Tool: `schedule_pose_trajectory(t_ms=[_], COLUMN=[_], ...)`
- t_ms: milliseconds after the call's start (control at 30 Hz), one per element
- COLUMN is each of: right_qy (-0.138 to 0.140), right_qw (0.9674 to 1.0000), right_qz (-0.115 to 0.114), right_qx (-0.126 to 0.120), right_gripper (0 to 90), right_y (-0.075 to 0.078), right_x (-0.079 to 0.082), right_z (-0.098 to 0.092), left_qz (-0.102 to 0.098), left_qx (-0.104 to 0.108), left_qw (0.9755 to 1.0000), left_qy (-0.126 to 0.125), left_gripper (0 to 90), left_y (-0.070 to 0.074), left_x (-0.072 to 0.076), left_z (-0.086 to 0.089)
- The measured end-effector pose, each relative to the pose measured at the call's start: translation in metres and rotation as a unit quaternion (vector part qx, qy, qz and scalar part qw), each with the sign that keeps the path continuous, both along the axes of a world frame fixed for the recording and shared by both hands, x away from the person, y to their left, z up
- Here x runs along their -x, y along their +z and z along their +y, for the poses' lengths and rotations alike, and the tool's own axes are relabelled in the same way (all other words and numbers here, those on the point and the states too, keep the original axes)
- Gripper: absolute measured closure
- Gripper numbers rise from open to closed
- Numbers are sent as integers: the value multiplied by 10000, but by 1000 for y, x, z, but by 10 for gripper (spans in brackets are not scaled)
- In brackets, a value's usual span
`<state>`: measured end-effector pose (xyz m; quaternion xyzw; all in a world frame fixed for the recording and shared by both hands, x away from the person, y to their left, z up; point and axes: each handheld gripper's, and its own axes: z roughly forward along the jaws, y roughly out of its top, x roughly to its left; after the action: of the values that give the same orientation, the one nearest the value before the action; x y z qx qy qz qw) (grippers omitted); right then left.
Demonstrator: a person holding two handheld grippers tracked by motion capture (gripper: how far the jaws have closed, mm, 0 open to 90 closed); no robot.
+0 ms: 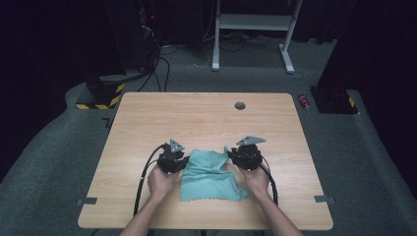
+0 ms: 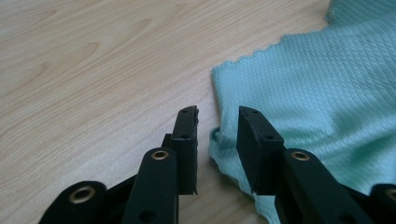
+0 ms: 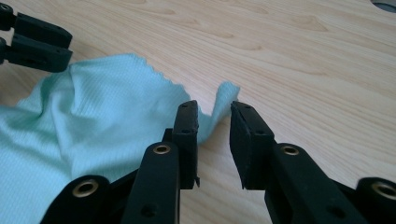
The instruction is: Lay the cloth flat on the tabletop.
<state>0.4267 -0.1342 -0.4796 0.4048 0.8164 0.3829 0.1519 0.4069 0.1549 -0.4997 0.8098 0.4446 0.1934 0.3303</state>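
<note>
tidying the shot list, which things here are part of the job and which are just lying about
In the job:
- teal cloth, rumpled on the table
- left gripper, jaws apart at a cloth corner
- right gripper, jaws apart at another corner

Lying about:
- red can on the floor
- white stand behind the table
- yellow-black striped block
</note>
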Motion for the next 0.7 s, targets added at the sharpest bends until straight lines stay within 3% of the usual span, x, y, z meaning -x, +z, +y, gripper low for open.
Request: schedule_pose_trajectory(t_ms=[267, 433, 533, 700], right_qy=[-82, 101, 89, 163], right_qw=[9998, 9994, 9995, 9993], right_qz=[187, 272, 286, 310], right_qx=[3, 193, 97, 99], right_gripper=[721, 676, 636, 611], right_y=[-8, -13, -13, -11], right_x=[8, 5, -1, -10], right_z=[-21, -3, 10, 35], left_qz=[184, 156, 128, 101], left_qx=[-109, -187, -237, -9], left_qw=[9997, 9996, 9996, 9997], left_qy=[69, 106, 112, 204], left_gripper=[628, 600, 582, 564], left_y=[-12, -13, -13, -16], left_x=[3, 2, 3, 4], left_z=[3, 1, 1, 5])
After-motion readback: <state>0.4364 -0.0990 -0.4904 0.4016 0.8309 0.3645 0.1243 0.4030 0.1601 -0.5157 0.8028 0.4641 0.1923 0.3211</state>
